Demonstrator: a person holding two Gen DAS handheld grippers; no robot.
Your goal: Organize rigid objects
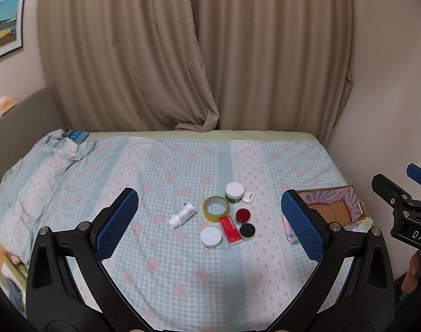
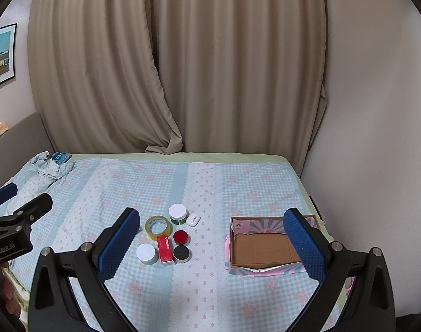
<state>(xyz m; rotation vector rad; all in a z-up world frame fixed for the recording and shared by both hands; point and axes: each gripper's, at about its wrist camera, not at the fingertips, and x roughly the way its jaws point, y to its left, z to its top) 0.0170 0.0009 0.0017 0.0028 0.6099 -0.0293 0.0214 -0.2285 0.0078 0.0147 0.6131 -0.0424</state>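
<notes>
Left view: left gripper [image 1: 210, 215] hovering over bed [image 1: 160, 171], fingers wide, empty; tape [image 1: 216, 207], jars, bottle [image 1: 182, 215] clustering mid-bed.
Right view: right gripper [image 2: 211, 244] fingers wide, empty; box [image 2: 263, 249] lying right of cluster.

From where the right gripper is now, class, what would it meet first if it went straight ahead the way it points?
The open right gripper points down at the checked bedspread. It would probably reach bare cloth first, between the black-lidded jar and the open cardboard box, though depth is hard to judge.
</notes>
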